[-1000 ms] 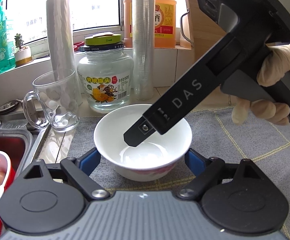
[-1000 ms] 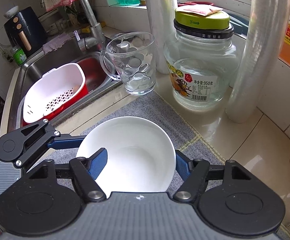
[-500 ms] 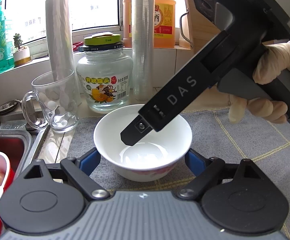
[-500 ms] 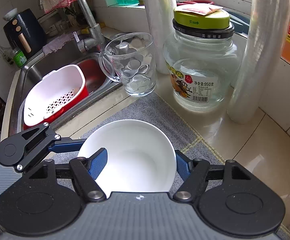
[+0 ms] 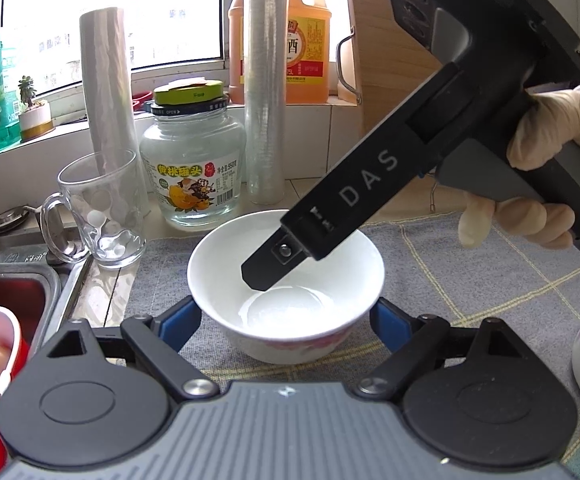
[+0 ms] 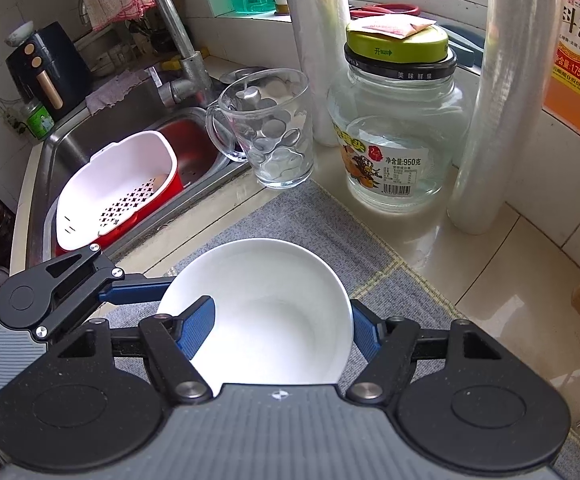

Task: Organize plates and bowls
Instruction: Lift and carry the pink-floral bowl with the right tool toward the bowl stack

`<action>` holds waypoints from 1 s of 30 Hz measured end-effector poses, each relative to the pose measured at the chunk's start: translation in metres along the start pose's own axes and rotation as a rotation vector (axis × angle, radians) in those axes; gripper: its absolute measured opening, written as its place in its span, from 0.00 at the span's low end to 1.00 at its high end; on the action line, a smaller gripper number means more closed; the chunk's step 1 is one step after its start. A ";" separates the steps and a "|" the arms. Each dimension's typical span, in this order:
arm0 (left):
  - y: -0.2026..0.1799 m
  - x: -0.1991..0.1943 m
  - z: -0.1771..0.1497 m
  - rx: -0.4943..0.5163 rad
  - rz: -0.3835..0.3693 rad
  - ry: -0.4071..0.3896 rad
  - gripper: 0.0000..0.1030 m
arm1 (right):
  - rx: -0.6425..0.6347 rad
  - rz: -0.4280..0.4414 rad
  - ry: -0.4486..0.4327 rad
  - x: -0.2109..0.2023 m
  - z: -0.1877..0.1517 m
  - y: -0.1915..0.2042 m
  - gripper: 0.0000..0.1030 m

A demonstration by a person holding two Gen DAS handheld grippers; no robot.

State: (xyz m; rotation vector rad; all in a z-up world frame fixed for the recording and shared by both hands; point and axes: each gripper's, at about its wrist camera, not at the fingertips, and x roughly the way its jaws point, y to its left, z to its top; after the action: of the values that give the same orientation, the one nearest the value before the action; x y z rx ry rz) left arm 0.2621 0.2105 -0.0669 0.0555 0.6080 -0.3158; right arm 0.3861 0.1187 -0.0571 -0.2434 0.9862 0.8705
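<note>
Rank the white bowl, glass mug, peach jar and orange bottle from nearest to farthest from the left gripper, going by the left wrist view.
1. White bowl, between the left gripper fingers.
2. Glass mug, ahead to the left, by the sink.
3. Peach jar, just behind the mug, centre-left.
4. Orange bottle, on the window sill.

1 bowl (image 5: 285, 288), 1 mug (image 5: 101, 208), 1 jar (image 5: 193, 164)

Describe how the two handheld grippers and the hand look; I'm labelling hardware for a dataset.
Both grippers, left gripper and right gripper, share a ribbed grey body, round black pivot housings, black linkages and blue-padded jaws. The right one's side reads "DAS" in white, with a black cable behind. The right hand wears a cream glove.
</note>
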 end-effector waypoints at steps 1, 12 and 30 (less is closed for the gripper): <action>-0.002 -0.003 0.001 0.002 -0.004 0.000 0.88 | 0.007 0.001 0.000 -0.003 -0.002 0.001 0.74; -0.029 -0.040 0.004 0.056 -0.047 -0.017 0.88 | 0.057 0.016 -0.003 -0.036 -0.034 0.008 0.75; -0.080 -0.077 0.003 0.105 -0.125 -0.023 0.88 | 0.105 -0.038 -0.077 -0.105 -0.092 0.023 0.75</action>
State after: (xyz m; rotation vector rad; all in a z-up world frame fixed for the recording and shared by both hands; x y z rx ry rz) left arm 0.1793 0.1555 -0.0173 0.1153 0.5729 -0.4687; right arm 0.2843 0.0278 -0.0190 -0.1381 0.9498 0.7857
